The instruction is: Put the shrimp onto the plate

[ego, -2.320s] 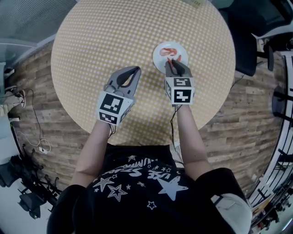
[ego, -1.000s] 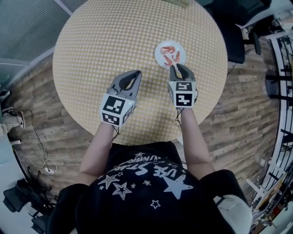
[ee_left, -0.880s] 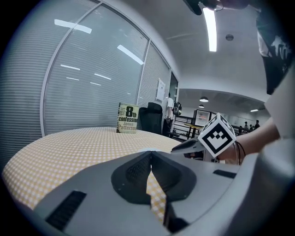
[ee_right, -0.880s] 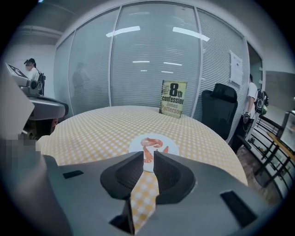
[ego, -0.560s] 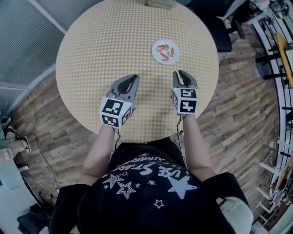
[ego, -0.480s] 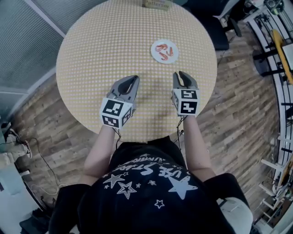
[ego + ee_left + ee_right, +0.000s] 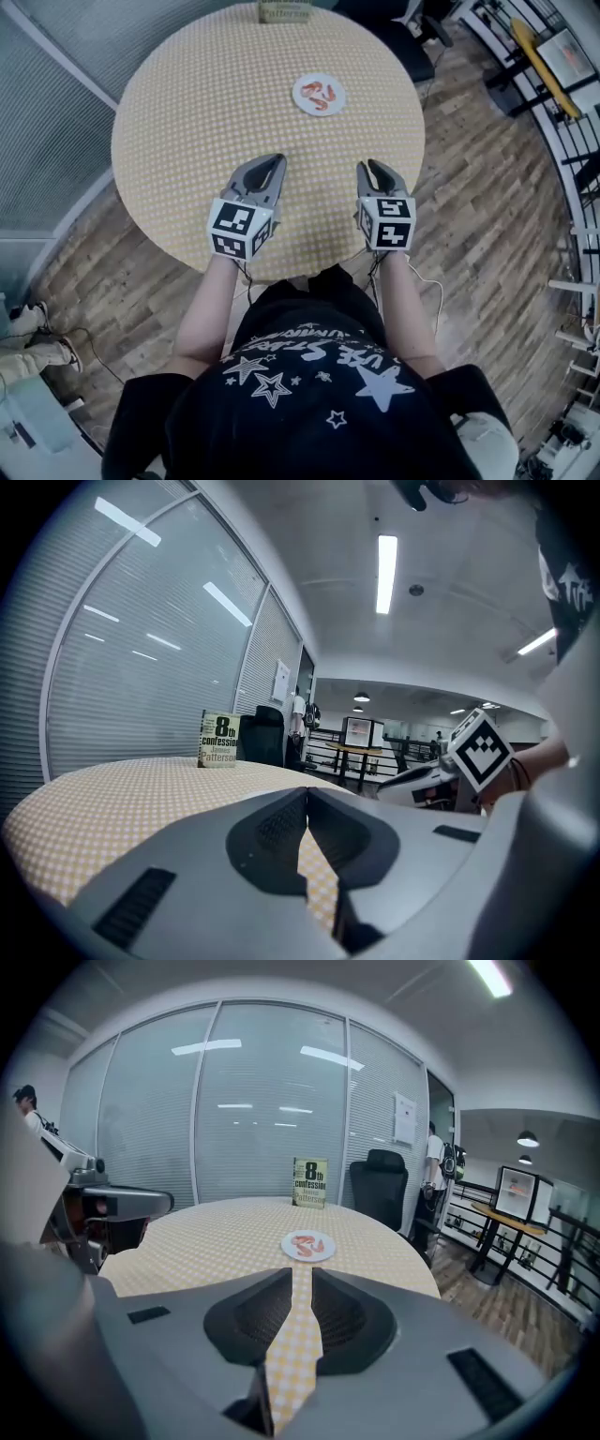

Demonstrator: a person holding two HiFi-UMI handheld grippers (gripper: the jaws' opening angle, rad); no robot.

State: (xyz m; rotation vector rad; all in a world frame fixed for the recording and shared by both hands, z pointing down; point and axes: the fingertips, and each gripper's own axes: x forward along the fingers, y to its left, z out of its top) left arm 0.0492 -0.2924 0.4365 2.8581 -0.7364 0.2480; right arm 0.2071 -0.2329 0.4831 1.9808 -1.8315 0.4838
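A small white plate [image 7: 302, 97] lies on the far right part of the round table, with orange shrimp [image 7: 322, 94] on it. In the right gripper view the plate [image 7: 323, 1252] and its shrimp [image 7: 303, 1244] sit straight ahead, well beyond the jaws. My right gripper [image 7: 370, 166] hovers near the table's front edge, its jaws a narrow gap apart and empty; that gripper [image 7: 302, 1279] shows tablecloth through the gap. My left gripper [image 7: 273, 161] hangs beside it on the left, and its jaws [image 7: 306, 794] meet at the tips with nothing held.
The table [image 7: 206, 103] has a yellow checked cloth. A book [image 7: 284, 11] stands upright at its far edge, also visible as the book [image 7: 309, 1183]. A dark office chair [image 7: 403, 37] stands behind the table to the right. Wood flooring surrounds the table.
My right gripper was at the plate with a shrimp at its tips; it has let go and drawn back toward the near edge. The left gripper has barely moved.
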